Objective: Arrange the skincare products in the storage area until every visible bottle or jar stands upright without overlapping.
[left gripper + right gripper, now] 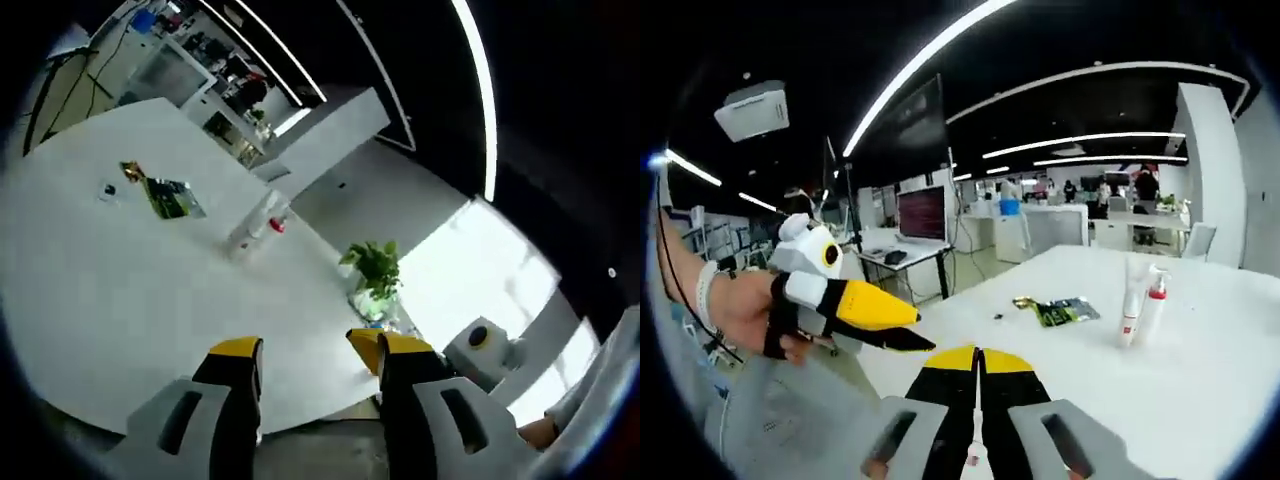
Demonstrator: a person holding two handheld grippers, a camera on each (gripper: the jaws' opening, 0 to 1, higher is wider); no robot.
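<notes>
We saw a white tube (1129,299) with a red base and a white pump bottle (1154,303) with a red collar standing upright, just beside each other on the white table (1200,390), near a green sachet (1065,311). The left gripper (305,350) gaped wide, empty. The right gripper (977,358) had jaws pressed together, holding nothing.

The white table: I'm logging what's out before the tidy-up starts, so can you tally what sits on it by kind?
Skincare containers: 2, a white tube and a red-capped bottle, both upright
Green flat packet: 1
Gold-wrapped item: 1
Small dark item: 1, too small to identify
Potted plant: 1
Total on the white table: 6
</notes>
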